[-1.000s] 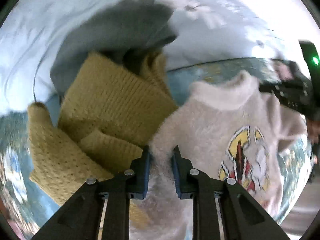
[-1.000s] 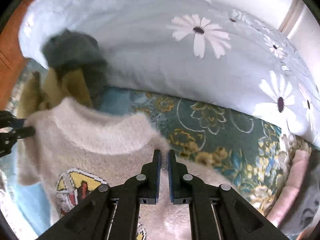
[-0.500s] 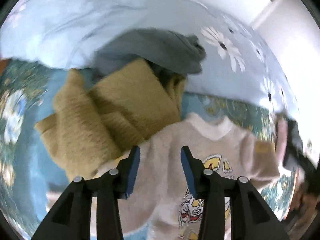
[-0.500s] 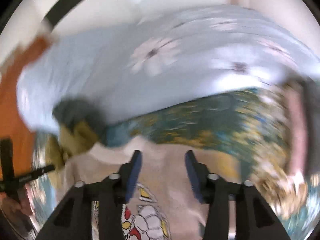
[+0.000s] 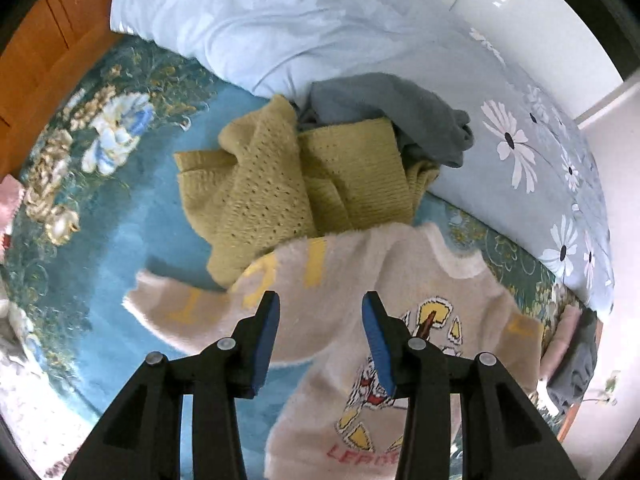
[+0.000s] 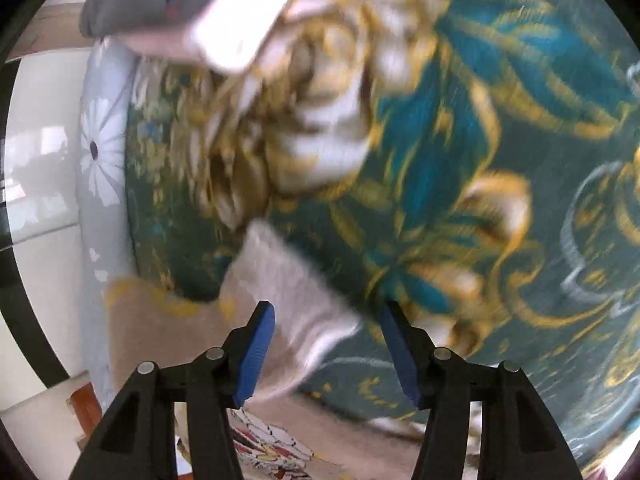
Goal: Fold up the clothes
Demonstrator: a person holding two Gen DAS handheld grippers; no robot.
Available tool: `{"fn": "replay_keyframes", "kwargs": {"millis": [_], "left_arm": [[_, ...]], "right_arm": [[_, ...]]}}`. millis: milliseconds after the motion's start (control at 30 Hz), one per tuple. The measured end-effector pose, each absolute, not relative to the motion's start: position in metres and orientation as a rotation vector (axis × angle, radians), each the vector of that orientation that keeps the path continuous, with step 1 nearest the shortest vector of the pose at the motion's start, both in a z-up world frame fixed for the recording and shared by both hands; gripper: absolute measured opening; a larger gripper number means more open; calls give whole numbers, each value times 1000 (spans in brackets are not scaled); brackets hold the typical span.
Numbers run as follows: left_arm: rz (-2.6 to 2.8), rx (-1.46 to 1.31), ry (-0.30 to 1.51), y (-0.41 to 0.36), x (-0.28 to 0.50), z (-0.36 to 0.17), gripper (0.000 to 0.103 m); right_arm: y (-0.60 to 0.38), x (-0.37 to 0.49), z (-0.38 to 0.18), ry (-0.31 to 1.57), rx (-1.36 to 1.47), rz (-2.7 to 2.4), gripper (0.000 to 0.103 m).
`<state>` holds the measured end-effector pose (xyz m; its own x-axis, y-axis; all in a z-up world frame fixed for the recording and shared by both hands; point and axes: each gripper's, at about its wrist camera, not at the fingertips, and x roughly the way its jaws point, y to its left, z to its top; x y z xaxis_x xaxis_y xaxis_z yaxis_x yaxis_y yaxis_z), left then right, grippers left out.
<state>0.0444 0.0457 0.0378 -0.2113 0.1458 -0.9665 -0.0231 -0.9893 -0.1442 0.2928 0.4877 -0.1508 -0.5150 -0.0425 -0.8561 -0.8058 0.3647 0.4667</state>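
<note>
Below open left tongs (image 5: 320,320): beige sweater (image 5: 400,280).

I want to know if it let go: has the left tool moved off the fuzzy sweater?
Yes. The left tool has opened and lifted off the beige sweater, pulling back from the mustard knit.

One beige sweater (image 5: 400,288) carried red lettering under its cartoon print, cut off and legible only as "LERIDE", plus yellow marks on its sleeves too unclear to read.
</note>
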Motion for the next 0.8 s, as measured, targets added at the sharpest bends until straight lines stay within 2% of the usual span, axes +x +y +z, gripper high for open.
{"fn": "replay_keyframes", "kwargs": {"millis": [100,167,200,233,300,467,600,800], "left_arm": [[2382,-1875,-121,44,52,54,44],[2392,-1864,-121,43,57,61,44],[2396,-1865,-127,42,60,65,44],[2399,-1867,-134,42,62,68,44],[2399,-1864,-156,40,67,74,44],[2404,-1866,-203,36,78,82,44],[2399,-1866,-243,30,85,85,44],[2418,-1876,-318,7,90,87,44]], "right_arm": [[489,289,-151,1851,-724,1195,58],[493,290,-151,1884,-719,1180,42],[494,291,-152,1900,-716,1172,23],[496,292,-151,1910,-710,1171,15],[500,297,-145,1912,-686,1191,10],[526,330,-94,1832,-523,1330,9],[559,367,-32,1685,-368,1467,9],[585,360,47,1535,-284,1694,9]]}}
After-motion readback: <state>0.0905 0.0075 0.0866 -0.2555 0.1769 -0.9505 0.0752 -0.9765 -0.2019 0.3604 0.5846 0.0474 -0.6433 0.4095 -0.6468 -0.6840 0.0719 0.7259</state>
